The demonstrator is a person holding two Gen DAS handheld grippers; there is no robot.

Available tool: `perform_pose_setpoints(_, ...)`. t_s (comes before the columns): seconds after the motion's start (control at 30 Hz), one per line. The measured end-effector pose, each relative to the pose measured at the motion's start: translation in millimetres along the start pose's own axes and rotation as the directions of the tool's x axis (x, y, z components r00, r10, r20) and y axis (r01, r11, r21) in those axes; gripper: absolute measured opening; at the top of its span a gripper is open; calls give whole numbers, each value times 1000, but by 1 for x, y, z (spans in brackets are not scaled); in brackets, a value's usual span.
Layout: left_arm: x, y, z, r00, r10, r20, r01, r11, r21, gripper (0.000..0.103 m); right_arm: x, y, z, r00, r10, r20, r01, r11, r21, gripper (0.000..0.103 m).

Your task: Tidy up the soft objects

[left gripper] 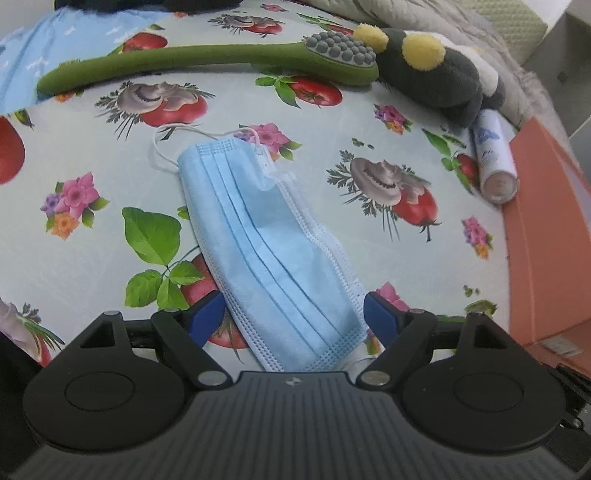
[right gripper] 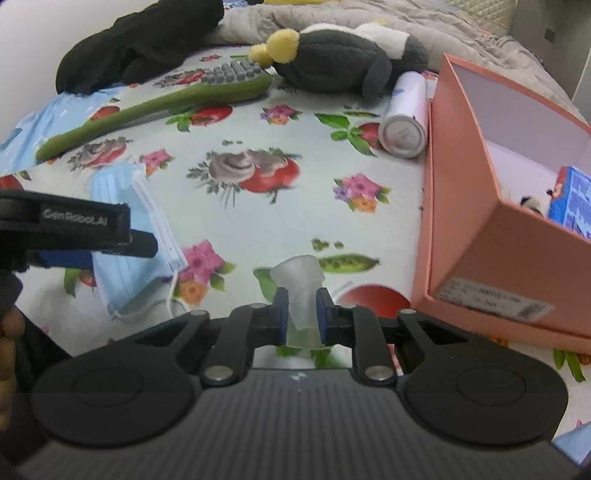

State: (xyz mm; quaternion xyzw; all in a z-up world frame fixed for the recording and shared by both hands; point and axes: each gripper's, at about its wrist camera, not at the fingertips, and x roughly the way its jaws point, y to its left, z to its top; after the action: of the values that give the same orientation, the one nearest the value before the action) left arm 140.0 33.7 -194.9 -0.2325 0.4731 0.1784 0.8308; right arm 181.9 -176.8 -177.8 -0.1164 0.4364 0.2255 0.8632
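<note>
A light blue face mask (left gripper: 266, 251) lies flat on the flowered tablecloth; its near end sits between the wide-open fingers of my left gripper (left gripper: 295, 317). The mask also shows in the right wrist view (right gripper: 136, 243), partly under the left gripper (right gripper: 85, 236). My right gripper (right gripper: 302, 314) is shut on a small translucent soft piece (right gripper: 301, 291) just above the cloth. A dark grey plush toy (left gripper: 436, 70) with yellow ears lies at the back; it also shows in the right wrist view (right gripper: 343, 55). A salmon box (right gripper: 491, 229) stands open on the right.
A green long-handled brush (left gripper: 207, 62) lies across the back. A white cylinder bottle (right gripper: 404, 118) lies beside the box. A black cloth item (right gripper: 140, 44) and a grey blanket (right gripper: 424, 22) are at the back. The box holds a blue item (right gripper: 572, 206).
</note>
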Motion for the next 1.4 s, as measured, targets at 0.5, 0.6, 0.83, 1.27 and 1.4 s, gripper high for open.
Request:
perform_pose_setpoints(0.5, 12, -23, -9, 994, 112, -1, -110, 980, 165, 82, 12, -10, -7, 999, 44, -8, -44, 999, 17, 46)
perform_pose_setpoints(0.6, 11, -22, -8, 993, 113, 18, -115, 976, 184, 72, 13, -11, -8, 999, 43, 1, -43, 999, 7, 47)
perform_pose_setpoints(0.83, 8, -20, -4, 997, 76, 35, -81, 971, 223, 33, 16, -7, -8, 999, 54, -3, -55, 998, -10, 38)
perform_pose_setpoints(1.27, -9, -6, -1, 999, -43, 17, 38, 979, 199, 8, 6, -4, 2, 999, 49, -17, -48, 998, 37, 22)
perform_pose_setpoints(1.4, -25, -7, 1, 995, -95, 19, 89, 973, 213, 8, -9, -6, 6, 999, 39, 9, -40, 997, 73, 21)
